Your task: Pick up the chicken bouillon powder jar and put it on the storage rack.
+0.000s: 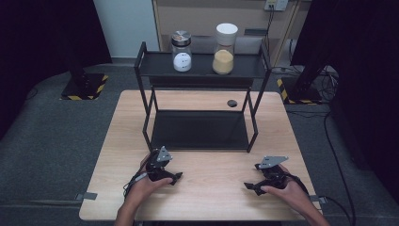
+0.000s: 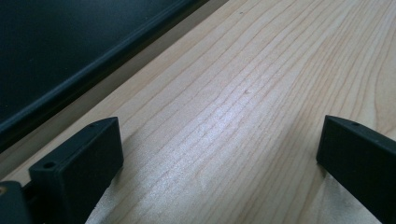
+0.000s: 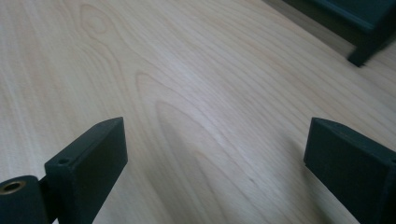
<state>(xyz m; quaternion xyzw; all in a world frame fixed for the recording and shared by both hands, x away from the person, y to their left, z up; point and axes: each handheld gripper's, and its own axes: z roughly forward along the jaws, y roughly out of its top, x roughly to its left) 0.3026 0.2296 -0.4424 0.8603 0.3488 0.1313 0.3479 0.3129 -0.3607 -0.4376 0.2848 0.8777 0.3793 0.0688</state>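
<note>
My left gripper (image 1: pixel 177 177) sits low in my left hand (image 1: pixel 149 181), its tips pointing toward my right; in the left gripper view its jaws stand wide apart with nothing between them. My right gripper (image 1: pixel 248 186) sits low in my right hand (image 1: pixel 284 189), its tips pointing toward my left; its jaws are likewise spread wide and empty. Both forearms enter from the near edge.
</note>
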